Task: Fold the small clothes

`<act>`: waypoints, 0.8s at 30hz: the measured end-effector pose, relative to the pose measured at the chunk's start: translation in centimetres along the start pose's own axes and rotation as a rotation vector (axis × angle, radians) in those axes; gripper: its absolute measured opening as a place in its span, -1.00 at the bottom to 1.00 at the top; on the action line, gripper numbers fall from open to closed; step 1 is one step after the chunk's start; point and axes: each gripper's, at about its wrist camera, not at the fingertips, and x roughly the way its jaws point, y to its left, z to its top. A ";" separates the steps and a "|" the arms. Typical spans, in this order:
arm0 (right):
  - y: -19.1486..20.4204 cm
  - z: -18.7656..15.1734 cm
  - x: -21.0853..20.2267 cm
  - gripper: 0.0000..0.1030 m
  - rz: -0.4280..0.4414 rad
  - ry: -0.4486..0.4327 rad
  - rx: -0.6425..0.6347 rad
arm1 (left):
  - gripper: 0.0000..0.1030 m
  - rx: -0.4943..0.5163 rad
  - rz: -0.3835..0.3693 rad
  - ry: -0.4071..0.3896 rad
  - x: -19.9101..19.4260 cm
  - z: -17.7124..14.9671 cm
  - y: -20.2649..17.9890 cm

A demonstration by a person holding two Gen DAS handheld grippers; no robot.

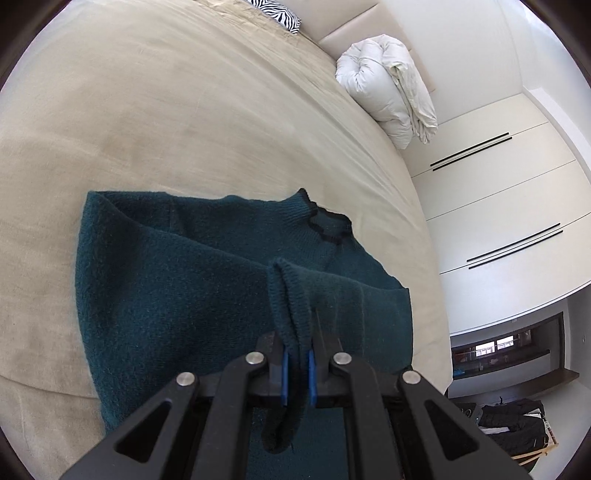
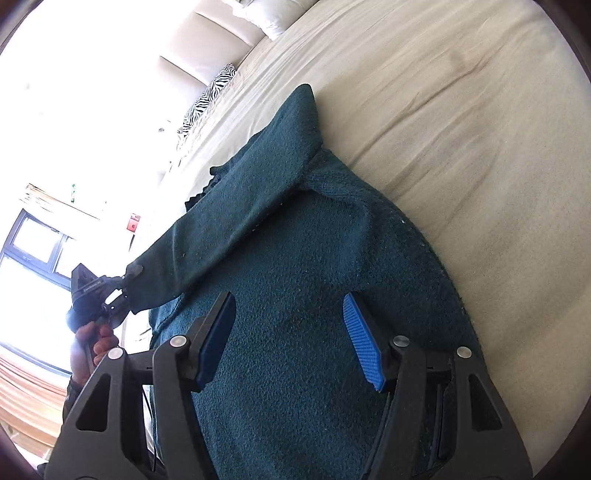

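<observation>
Bedroom, bright daylight; wide bed point(image 1: 166, 110) under a beige cover, and on it our one task item, a dark teal knitted sweater point(image 1: 177, 277), lying near the bed's edge

We note from the left wrist view: sweater body flat on the cover, neckline with a dark wavy trim point(image 1: 327, 227) toward the far right corner. One sleeve cuff point(image 1: 290, 295) is lifted off the body and runs into our left gripper point(image 1: 296, 373), whose blue pads are drawn narrow and pinch the ribbed cuff between them; a loop of the cuff hangs below the pads

From the right wrist view: the same sleeve stretches taut and diagonal across the sweater toward the left gripper point(image 2: 125, 286), held in a hand point(image 2: 90, 350) at the picture's left edge. Our right gripper point(image 2: 290, 339) hovers over the middle of the sweater with its jaws standing moderately wide, blue pads apart, nothing between them but the fabric beneath; we cannot tell whether the tips touch the knit

Background: folded white duvet point(image 1: 388, 96) at the head of the bed, zebra-print pillow point(image 1: 280, 14) beside it, white wardrobe doors point(image 1: 498, 184) along the wall
</observation>
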 end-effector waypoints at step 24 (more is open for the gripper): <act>-1.1 8.4 5.0 0.23 0.137 -0.149 0.342 | -0.84 -0.006 -0.060 -0.009 2.0 -0.6 -0.4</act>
